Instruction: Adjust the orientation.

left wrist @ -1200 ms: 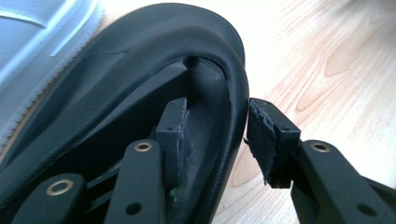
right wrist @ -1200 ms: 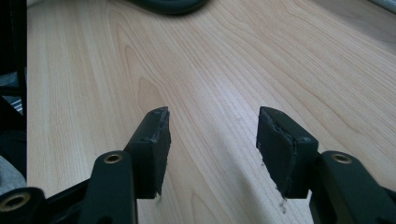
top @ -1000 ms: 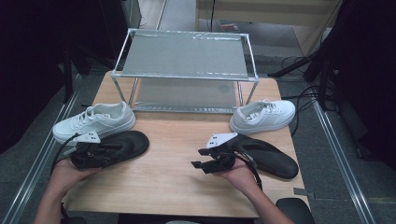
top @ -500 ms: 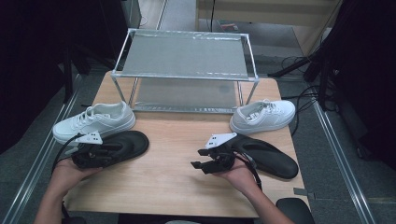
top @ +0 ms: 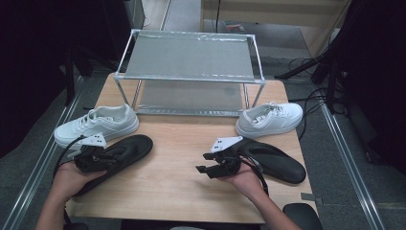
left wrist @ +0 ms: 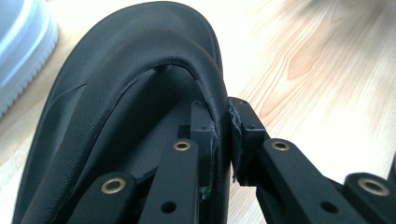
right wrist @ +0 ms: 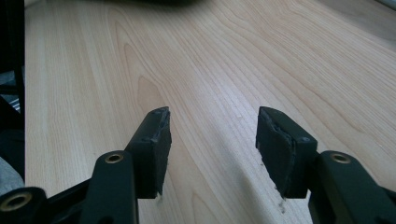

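- The left gripper (top: 103,155), held in a person's left hand at the table's near left, has just been closing its jaws; they now clamp the strap and side edge of a black sandal (top: 125,152).
- In the left gripper view, the sandal's strap (left wrist: 205,79) sits pinched between the two pads.
- That black sandal lies on the wooden table (top: 177,163), just in front of a white sneaker (top: 98,124).
- The right gripper (top: 203,163) rests near the table's middle, jaws spread wide with nothing between them.
- A second black sandal (top: 275,160) lies just behind the right hand.
- Another white sneaker (top: 270,119) sits at the far right.
- A metal shoe rack (top: 191,60) stands at the table's far edge.
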`<state>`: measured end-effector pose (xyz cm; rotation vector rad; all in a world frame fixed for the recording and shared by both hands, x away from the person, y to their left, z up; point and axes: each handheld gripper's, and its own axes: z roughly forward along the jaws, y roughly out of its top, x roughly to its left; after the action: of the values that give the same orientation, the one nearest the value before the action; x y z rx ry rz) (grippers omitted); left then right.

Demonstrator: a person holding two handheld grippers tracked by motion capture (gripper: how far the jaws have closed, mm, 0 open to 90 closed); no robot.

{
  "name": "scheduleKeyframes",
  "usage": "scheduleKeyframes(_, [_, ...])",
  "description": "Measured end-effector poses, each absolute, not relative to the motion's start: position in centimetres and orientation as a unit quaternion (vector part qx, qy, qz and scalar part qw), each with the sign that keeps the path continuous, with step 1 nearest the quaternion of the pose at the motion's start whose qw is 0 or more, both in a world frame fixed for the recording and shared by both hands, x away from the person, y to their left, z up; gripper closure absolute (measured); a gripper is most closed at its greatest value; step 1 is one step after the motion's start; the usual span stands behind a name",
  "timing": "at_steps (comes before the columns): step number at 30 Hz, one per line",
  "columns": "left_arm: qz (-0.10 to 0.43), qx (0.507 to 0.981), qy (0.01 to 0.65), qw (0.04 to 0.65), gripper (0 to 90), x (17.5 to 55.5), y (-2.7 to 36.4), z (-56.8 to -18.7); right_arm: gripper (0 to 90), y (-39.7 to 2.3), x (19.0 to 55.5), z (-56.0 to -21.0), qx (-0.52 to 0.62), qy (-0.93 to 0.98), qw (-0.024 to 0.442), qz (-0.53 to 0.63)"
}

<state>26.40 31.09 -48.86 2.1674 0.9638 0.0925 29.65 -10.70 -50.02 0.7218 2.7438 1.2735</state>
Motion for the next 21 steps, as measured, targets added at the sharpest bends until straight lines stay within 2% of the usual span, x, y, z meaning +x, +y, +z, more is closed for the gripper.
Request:
scheduleKeyframes(6, [0.05,0.842,0.381,0.38,82.0,26.0,29.9,-47.6,46.7,-10.9,29.7,-50.0,0.24,0.88,0.018,0.41])
scheduleKeyframes(21, [0.036,0.85,0.368,0.375,82.0,27.7,24.5,-46.2,46.7,-11.8,29.2,-49.8,0.248,0.872,0.028,0.42])
